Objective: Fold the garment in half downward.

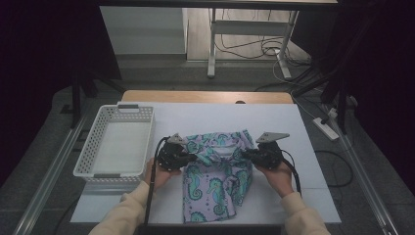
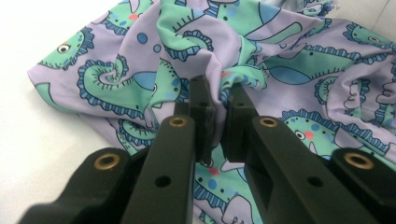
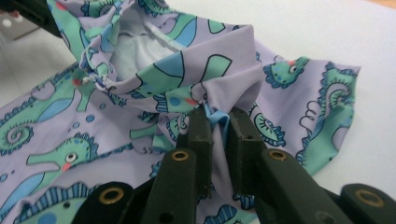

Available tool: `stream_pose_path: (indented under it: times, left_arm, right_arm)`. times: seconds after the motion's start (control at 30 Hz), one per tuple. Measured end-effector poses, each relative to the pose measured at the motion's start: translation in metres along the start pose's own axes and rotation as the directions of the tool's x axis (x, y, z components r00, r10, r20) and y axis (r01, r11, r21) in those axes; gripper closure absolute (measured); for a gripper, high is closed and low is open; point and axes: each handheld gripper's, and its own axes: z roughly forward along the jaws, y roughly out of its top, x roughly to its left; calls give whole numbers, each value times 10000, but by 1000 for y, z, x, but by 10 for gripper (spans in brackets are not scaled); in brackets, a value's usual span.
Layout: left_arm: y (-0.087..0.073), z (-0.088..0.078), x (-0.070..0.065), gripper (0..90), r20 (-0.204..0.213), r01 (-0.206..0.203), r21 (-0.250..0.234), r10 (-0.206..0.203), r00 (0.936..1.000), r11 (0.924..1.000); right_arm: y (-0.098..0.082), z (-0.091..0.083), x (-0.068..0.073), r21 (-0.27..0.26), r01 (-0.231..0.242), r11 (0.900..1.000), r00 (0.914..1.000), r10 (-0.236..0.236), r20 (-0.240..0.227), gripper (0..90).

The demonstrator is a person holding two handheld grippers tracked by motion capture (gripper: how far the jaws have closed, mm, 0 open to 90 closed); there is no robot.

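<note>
Garment handling, early stage: both grippers are pinching the cloth, nothing folded or binned yet.
The lilac stretch-fabric garment with green seahorse print [image 1: 215, 169] is lying rumpled just right of the white perforated plastic basket [image 1: 93, 147]; left gripper [image 2: 219, 100] and right gripper [image 3: 218, 122] are each clamping a bunched fold, jaws nearly closed.

Readable text: none in any view.
Garment [image 1: 215, 176] print: seahorse figures only, no letters or numbers.
Basket [image 1: 115, 147]: no label legible.
</note>
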Motion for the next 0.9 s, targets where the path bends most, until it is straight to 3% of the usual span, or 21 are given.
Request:
stream_pose_path:
  times: [0.5, 0.63, 0.7, 0.8, 0.9]
  left_arm:
    - [-20, 9, -15, 830, 74, -197, 641, 193, 9998, 9977]
    - [-23, 10, -16, 795, -8, -151, 703, 152, 9999, 9974]
    - [-24, 9, -17, 706, -296, -120, 714, 141, 9995, 9974]
    - [-22, 5, -18, 471, -646, 126, 683, -82, 9979, 9976]
    - [-24, -1, -19, 406, -622, 203, 542, -169, 9979, 9983]
  right_arm:
    - [-20, -6, 14, 468, 478, 9978, 9987, -470, -176, 803]
    - [-23, -8, 17, 457, 733, 9963, 9973, -729, -94, 747]
    - [-24, -9, 18, 358, 765, 9964, 9970, -770, 122, 646]
    - [-24, -15, 15, 262, 450, 9986, 9985, -457, 296, 547]
    - [-23, -29, 13, -139, 41, 9999, 9996, -37, 278, 485]
